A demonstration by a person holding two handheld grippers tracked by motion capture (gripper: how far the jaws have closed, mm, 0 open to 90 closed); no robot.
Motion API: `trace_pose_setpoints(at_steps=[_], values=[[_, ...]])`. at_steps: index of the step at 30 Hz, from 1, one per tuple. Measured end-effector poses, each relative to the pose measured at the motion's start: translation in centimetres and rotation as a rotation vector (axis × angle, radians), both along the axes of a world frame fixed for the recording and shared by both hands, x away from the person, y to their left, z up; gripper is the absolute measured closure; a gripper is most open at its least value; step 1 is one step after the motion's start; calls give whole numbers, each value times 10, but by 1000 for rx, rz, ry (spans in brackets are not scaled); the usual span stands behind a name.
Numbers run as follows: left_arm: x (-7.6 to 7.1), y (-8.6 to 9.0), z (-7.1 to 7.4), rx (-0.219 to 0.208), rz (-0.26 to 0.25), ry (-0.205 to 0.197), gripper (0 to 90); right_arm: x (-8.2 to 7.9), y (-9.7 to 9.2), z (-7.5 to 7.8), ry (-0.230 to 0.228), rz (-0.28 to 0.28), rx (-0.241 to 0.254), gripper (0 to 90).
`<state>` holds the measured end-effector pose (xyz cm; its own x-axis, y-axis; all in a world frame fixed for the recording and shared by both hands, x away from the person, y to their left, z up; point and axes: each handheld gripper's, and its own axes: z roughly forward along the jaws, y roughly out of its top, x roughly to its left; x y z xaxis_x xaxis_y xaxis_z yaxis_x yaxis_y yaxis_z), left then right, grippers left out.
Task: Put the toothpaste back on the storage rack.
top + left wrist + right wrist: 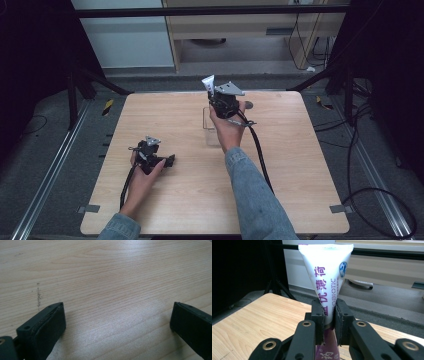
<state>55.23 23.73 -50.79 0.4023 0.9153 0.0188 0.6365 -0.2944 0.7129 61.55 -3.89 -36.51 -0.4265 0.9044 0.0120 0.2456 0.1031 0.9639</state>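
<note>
wood worktop (190,200), dark rig frame around it. right hand-held gripper (329,315) clamped on a white-and-purple toothpaste tube (327,277), crimped end up, over the clear container (211,127). pickup looks done; lowering the tube in and releasing look left. left hand-held gripper (117,322) wide, empty, well apart from the container.

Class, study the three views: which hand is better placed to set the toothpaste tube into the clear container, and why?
Right. The right gripper already clamps the toothpaste tube above the clear container; the left gripper rests open over bare table, well away.
</note>
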Motion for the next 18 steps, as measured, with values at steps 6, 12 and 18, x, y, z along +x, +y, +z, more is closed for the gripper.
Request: trace_pose_setpoints(at_steps=[6, 12, 18], values=[[0, 0, 0, 0, 0, 0, 0, 1, 0, -4, 10, -1, -5, 795], [0, 0, 0, 0, 0, 0, 0, 3, -1, -8, 21, -1, -7, 795], [0, 0, 0, 0, 0, 0, 0, 5, -3, -12, 35, -5, -10, 794]])
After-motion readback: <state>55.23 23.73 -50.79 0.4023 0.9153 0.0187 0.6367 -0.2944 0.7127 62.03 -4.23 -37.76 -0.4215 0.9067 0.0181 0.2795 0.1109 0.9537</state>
